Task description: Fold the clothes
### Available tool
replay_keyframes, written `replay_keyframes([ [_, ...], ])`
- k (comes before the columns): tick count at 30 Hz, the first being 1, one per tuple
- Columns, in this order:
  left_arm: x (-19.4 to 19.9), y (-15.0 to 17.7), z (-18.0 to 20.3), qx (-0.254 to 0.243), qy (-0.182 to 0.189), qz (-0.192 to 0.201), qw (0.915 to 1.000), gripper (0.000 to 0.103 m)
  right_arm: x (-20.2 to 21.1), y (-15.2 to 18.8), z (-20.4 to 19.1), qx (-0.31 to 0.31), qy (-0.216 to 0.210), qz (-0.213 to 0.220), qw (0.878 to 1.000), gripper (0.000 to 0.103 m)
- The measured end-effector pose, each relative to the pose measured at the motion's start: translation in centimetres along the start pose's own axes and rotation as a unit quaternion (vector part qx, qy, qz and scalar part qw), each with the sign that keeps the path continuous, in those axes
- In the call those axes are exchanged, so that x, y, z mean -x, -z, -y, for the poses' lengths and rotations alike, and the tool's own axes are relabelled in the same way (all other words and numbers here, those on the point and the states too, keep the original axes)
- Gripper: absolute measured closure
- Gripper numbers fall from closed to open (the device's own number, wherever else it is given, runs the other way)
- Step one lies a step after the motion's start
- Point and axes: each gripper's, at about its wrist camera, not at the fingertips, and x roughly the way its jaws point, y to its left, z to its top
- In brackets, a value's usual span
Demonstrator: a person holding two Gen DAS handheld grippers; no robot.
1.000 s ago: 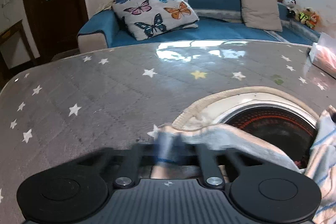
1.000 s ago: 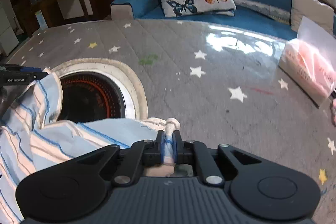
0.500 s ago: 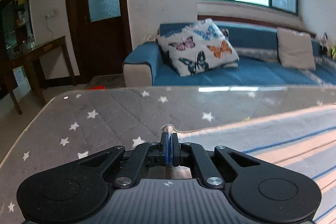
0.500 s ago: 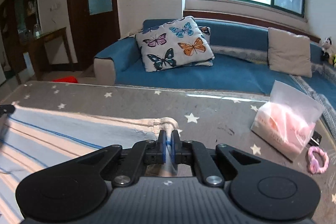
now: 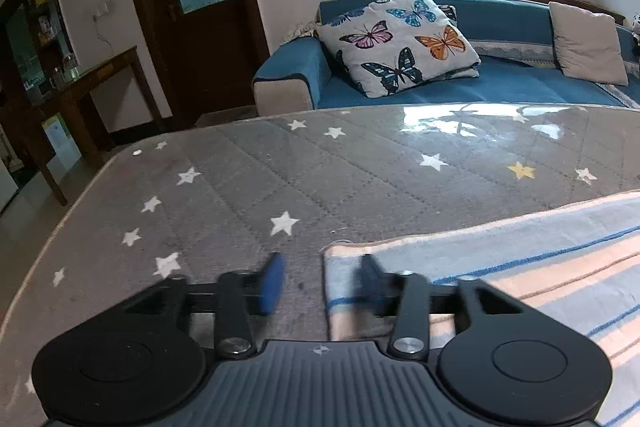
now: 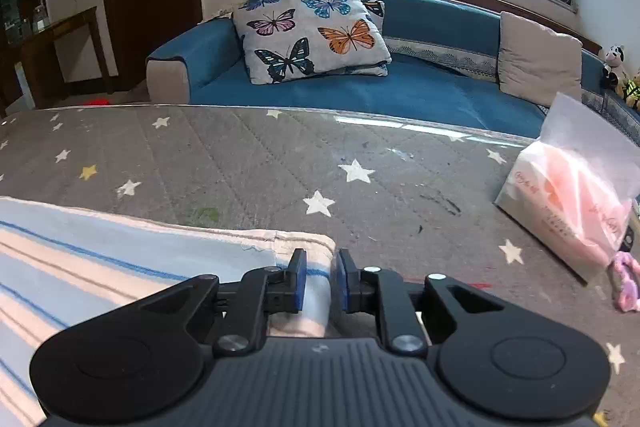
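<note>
A striped cloth (image 5: 520, 267), pale blue and peach with thin blue lines, lies spread flat on the grey star-patterned table (image 5: 320, 179). My left gripper (image 5: 320, 281) is low over the cloth's near left corner. Its jaws are opening wide; the corner lies slack between them, against the right pad, with the left pad clear. In the right wrist view the same cloth (image 6: 120, 259) reaches its right corner under my right gripper (image 6: 320, 279). Those jaws are opening a little, and the corner rests loose between the blue pads.
A clear plastic bag of pink goods (image 6: 568, 195) and a pink ring-shaped trinket (image 6: 626, 281) sit at the table's right side. Beyond the far edge stands a blue sofa (image 6: 400, 91) with a butterfly pillow (image 6: 312, 31). The table's left edge (image 5: 60, 227) drops toward the floor.
A second ago both grippers were shut on the cloth's corners while it hung bunched over a round opening. The cloth was then drawn out flat, and both pairs of jaws have now parted from the corners.
</note>
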Motion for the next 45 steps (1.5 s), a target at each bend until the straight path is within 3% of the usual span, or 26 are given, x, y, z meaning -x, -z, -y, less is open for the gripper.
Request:
replay_keyframes([
  [3,1.3,0.2,0.1,-0.002,0.007,0.002,1.0,0.044,1.3,0.1,0.1,0.0,-0.009,-0.004,1.0,0.077],
  [8,3.9,1.5,0.6,-0.013,0.017,0.001,0.9998,0.029,3.6,1.1,-1.1,0.019,-0.032,-0.013,0.999,0.073],
  [13,6.1,3.6,1.2,-0.029,0.026,-0.006,0.9992,0.022,5.6,3.6,-3.3,0.044,-0.056,-0.026,0.997,0.063],
  [15,6.8,4.6,1.3,-0.035,0.028,-0.011,0.9989,0.022,6.2,4.7,-4.0,0.046,-0.065,-0.031,0.996,0.057],
  [25,9.4,8.9,0.0,-0.032,0.018,-0.018,0.9992,0.016,9.6,9.6,-5.7,0.062,-0.069,-0.035,0.995,0.049],
  [36,14.4,11.8,0.6,-0.052,-0.001,0.024,0.9983,0.011,14.5,14.3,-5.4,0.075,-0.057,-0.019,0.995,0.034],
  [43,18.5,14.4,3.6,-0.082,0.033,0.048,0.9949,0.006,17.7,17.0,-6.5,0.097,-0.067,-0.003,0.993,0.032],
  [45,19.4,15.2,4.8,-0.09,0.041,0.053,0.9937,0.006,18.3,17.5,-7.0,0.104,-0.071,0.002,0.992,0.027],
])
